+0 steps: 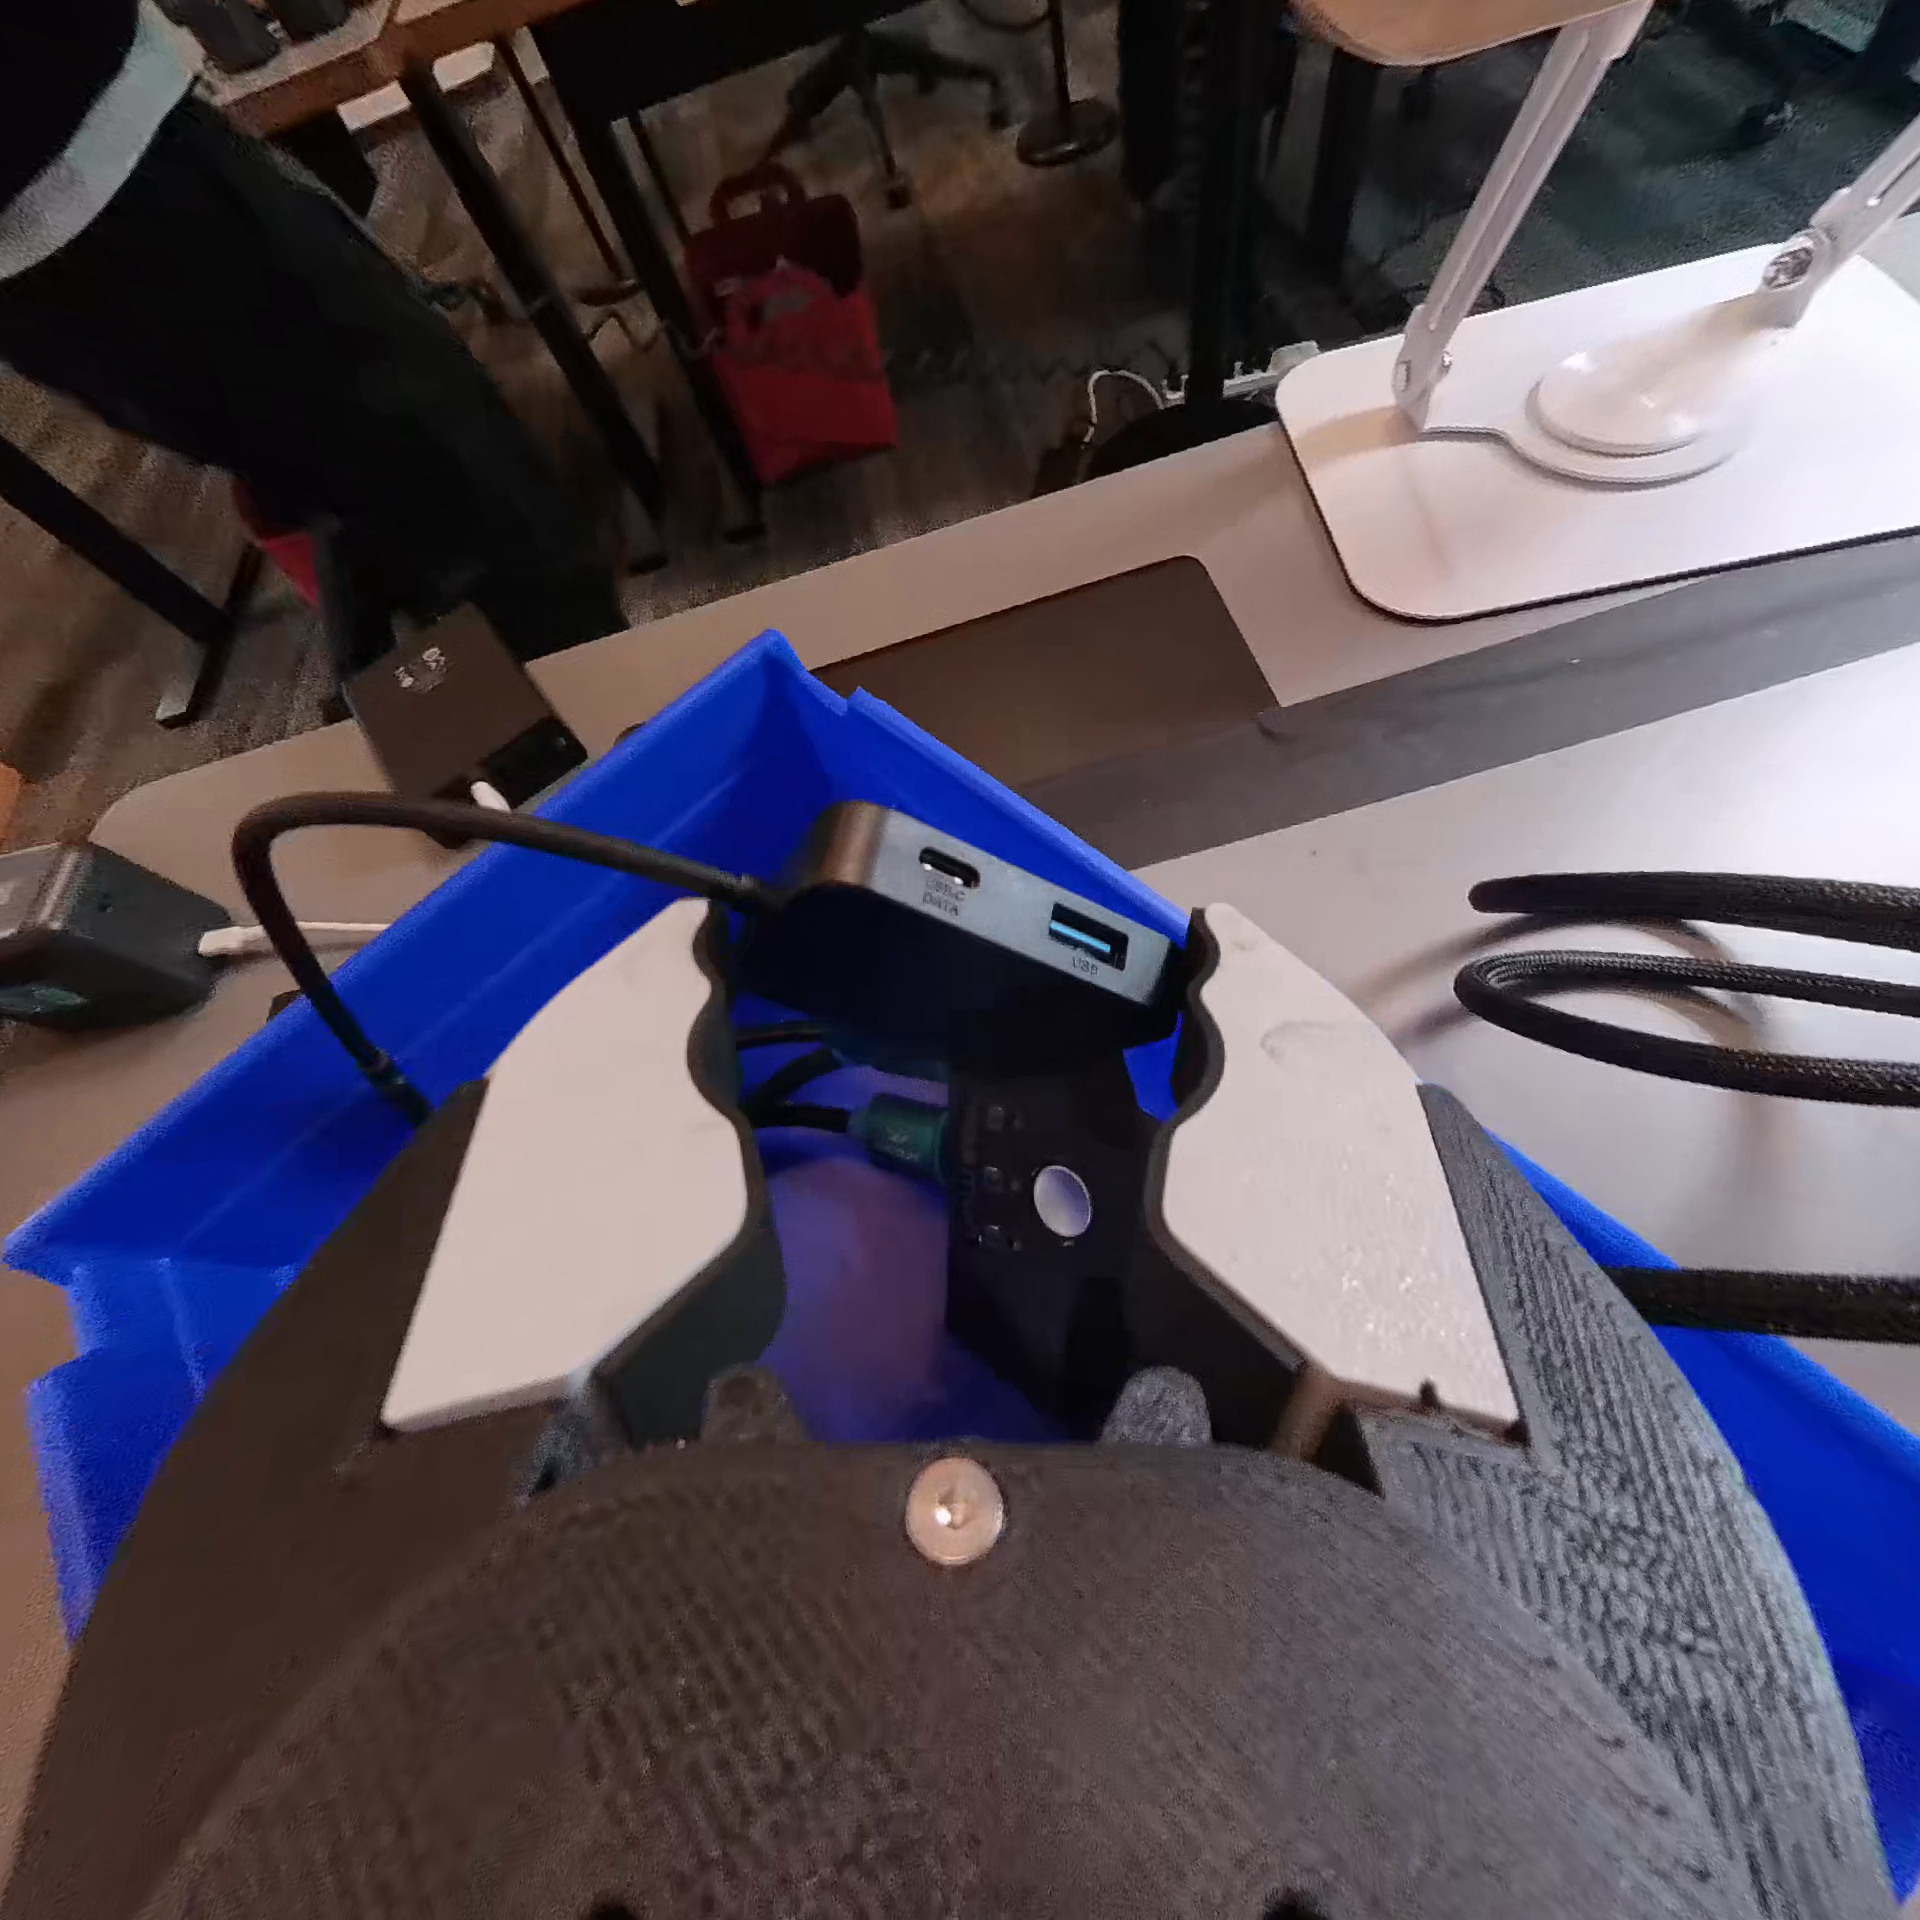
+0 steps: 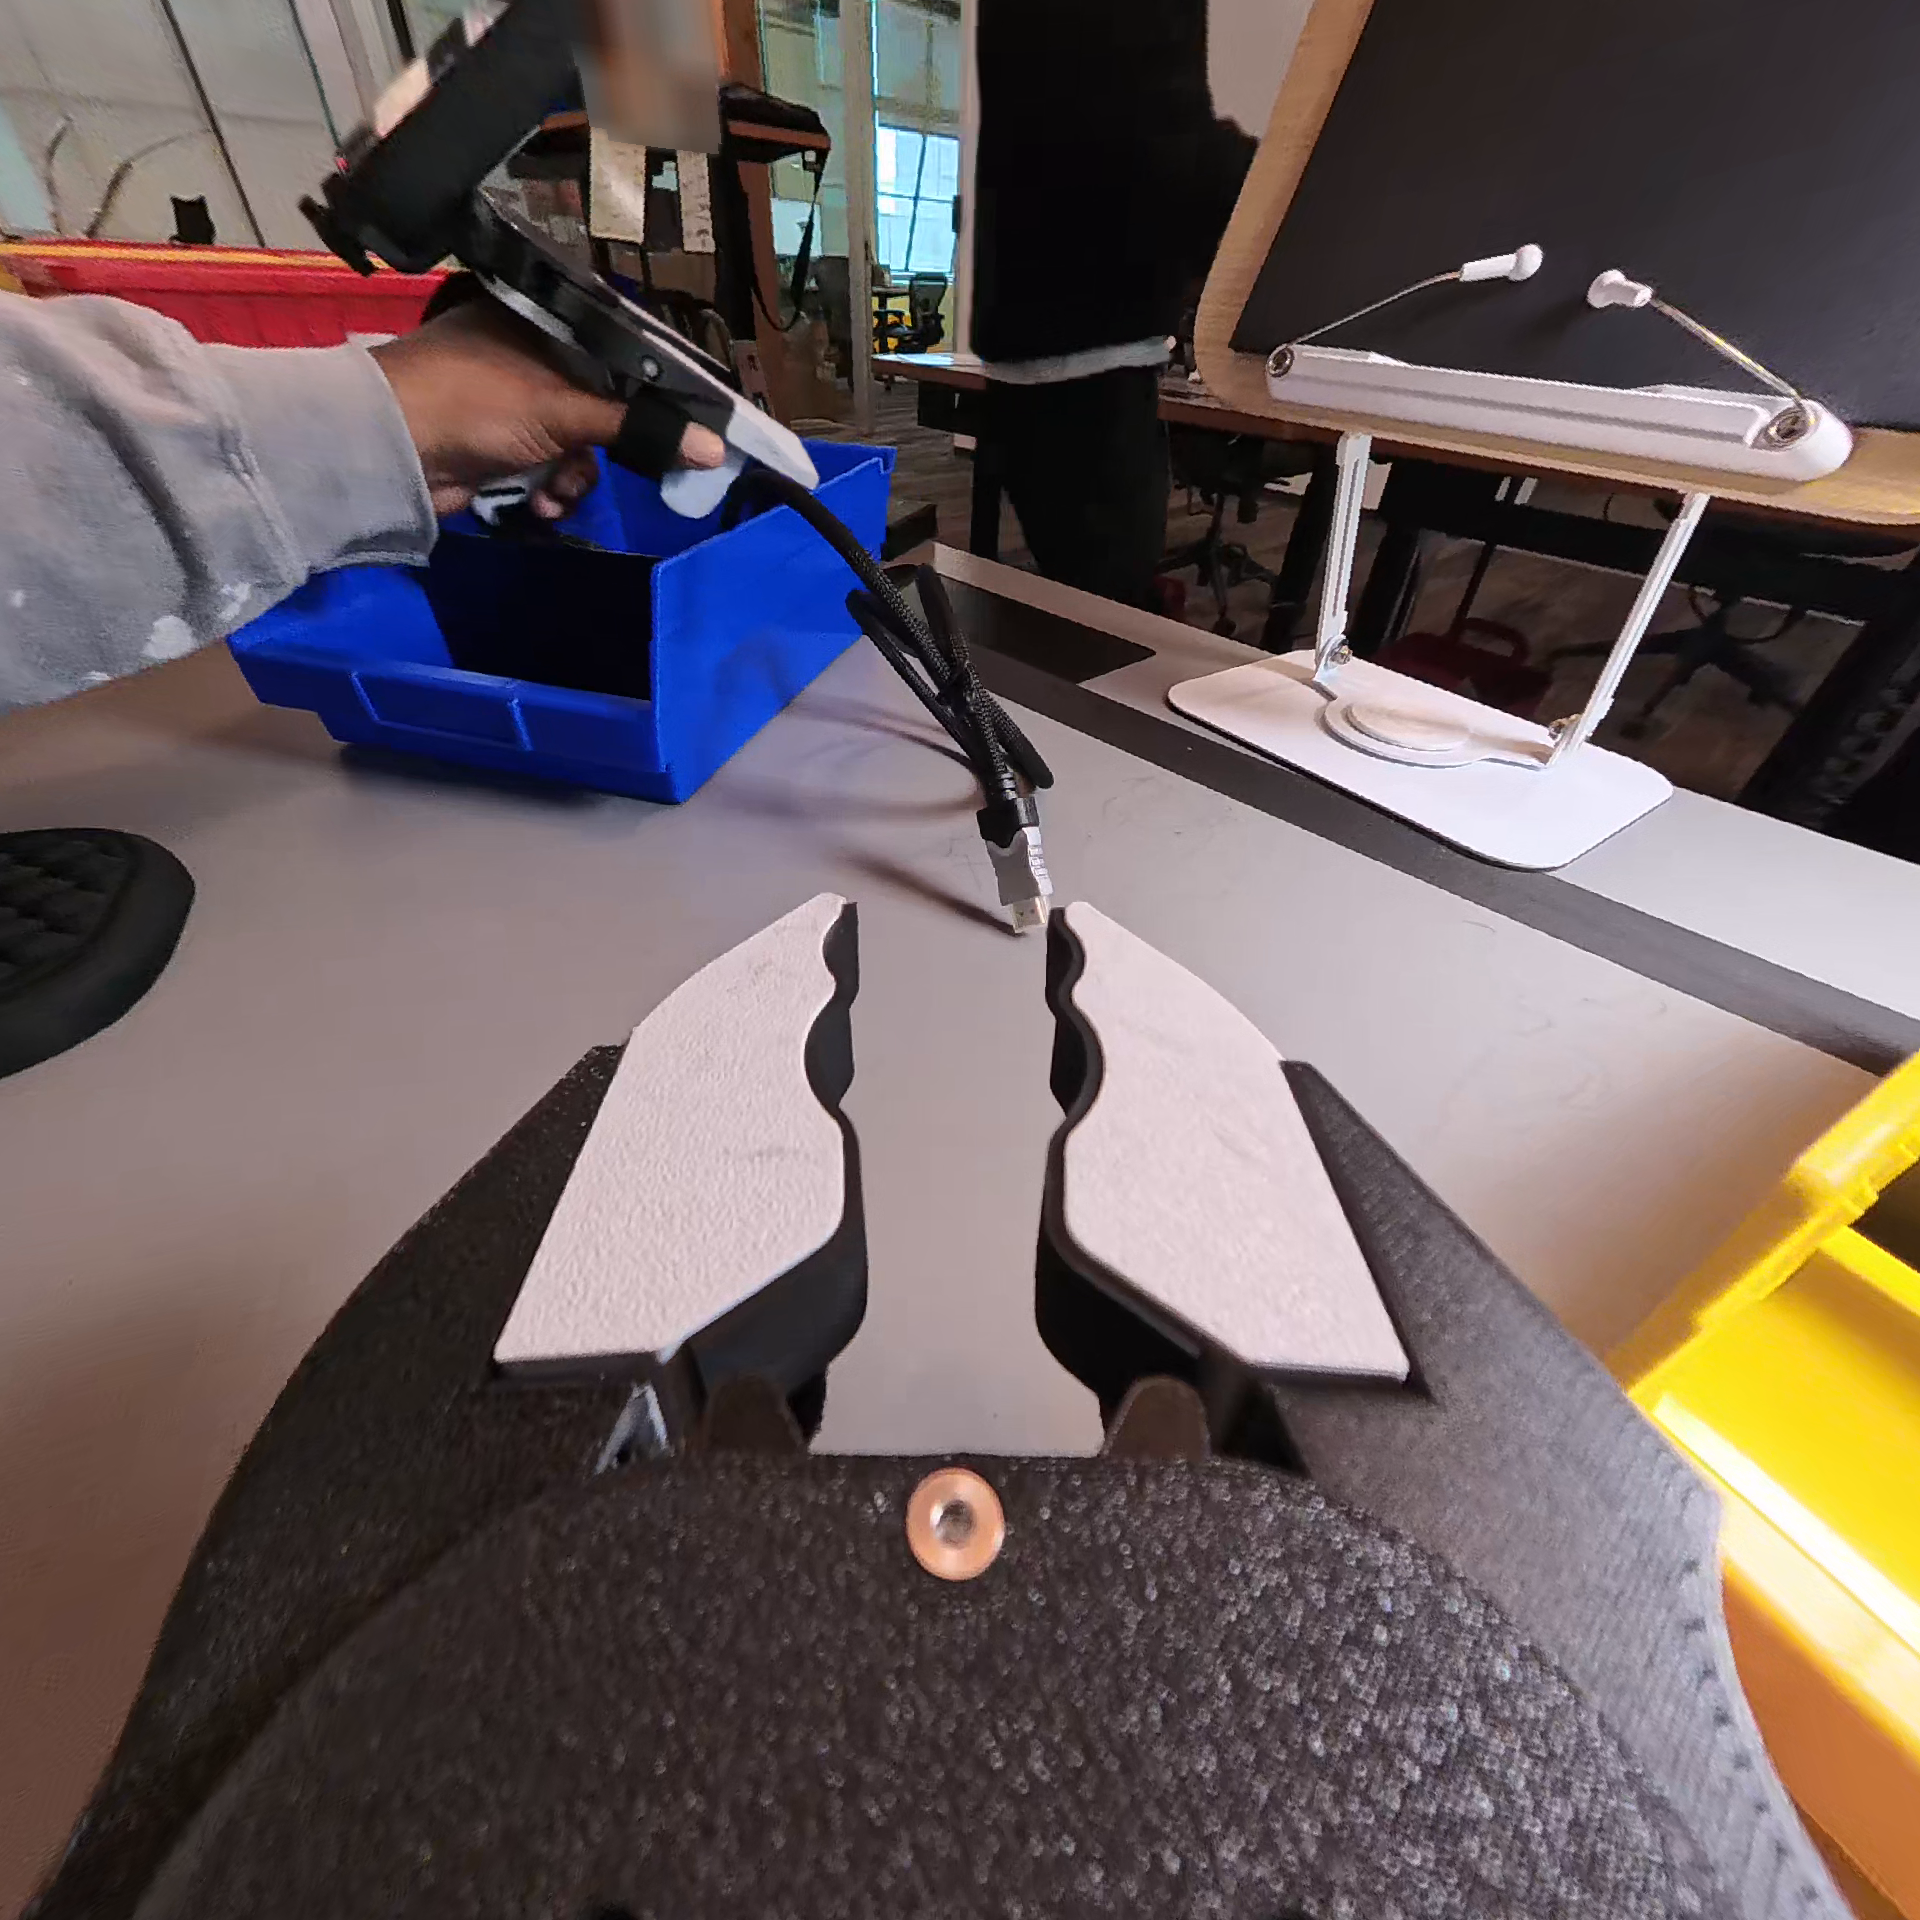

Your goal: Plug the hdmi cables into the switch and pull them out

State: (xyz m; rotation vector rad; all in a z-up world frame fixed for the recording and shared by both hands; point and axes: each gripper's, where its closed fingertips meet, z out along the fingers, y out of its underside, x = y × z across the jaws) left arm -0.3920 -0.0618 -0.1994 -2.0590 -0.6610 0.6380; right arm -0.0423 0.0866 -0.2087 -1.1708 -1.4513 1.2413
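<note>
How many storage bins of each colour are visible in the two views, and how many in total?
Blue bin: 1
Yellow bin: 1
Red bin: 1
Total: 3 bins. The left gripper holds the switch over the blue one.

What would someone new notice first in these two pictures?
Probably the bright blue bin on the grey table, with the left tongs above it gripping a black switch by its ends. Next, the braided black cable trailing out of the bin, its metal plug just ahead of the open right tongs.
</note>
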